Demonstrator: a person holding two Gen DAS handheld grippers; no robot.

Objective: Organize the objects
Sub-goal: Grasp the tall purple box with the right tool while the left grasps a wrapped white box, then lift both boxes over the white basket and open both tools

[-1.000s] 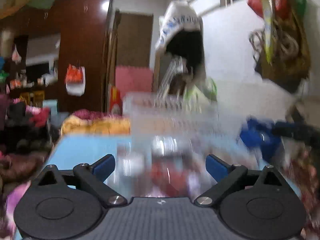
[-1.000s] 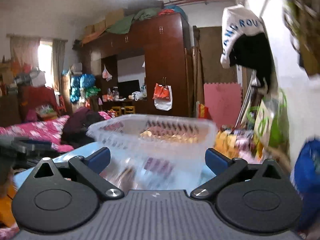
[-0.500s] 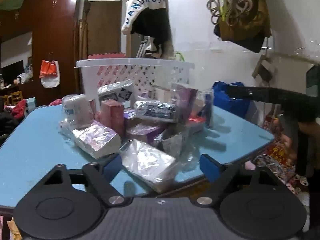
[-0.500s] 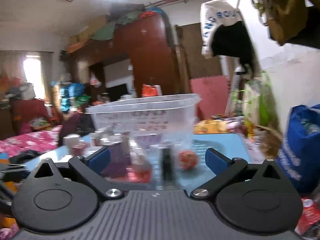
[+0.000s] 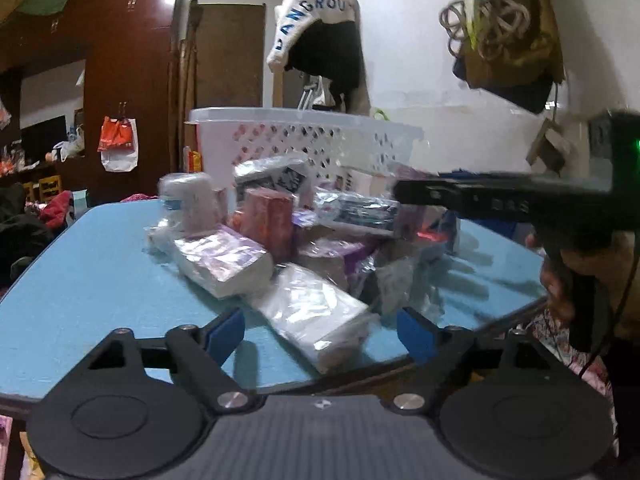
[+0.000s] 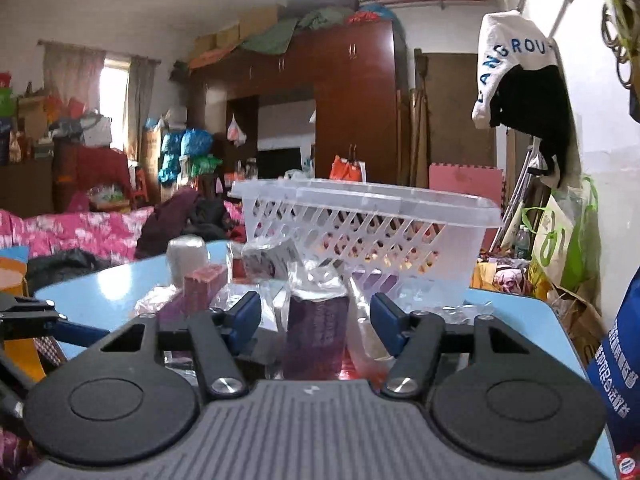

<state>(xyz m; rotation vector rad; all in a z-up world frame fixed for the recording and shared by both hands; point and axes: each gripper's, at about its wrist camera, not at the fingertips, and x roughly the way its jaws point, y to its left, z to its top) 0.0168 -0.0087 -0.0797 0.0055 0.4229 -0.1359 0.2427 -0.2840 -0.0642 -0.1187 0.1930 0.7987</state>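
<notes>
Step in hand: picking first item. Right claw (image 6: 315,318) closing around purple box (image 6: 314,334), pads not yet pressing; left claw (image 5: 320,334) opening over wrapped packet (image 5: 316,316). Next: firm pinch, lift toward basket (image 6: 360,232).

Labels on the plastic-wrapped packets (image 5: 320,312) too blurred for reading

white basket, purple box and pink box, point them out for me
white basket (image 6: 360,236), right wrist view, on its latticed front wall
purple box (image 6: 316,332), right wrist view, on its front face
pink box (image 5: 268,220), left wrist view, on its front face
</notes>
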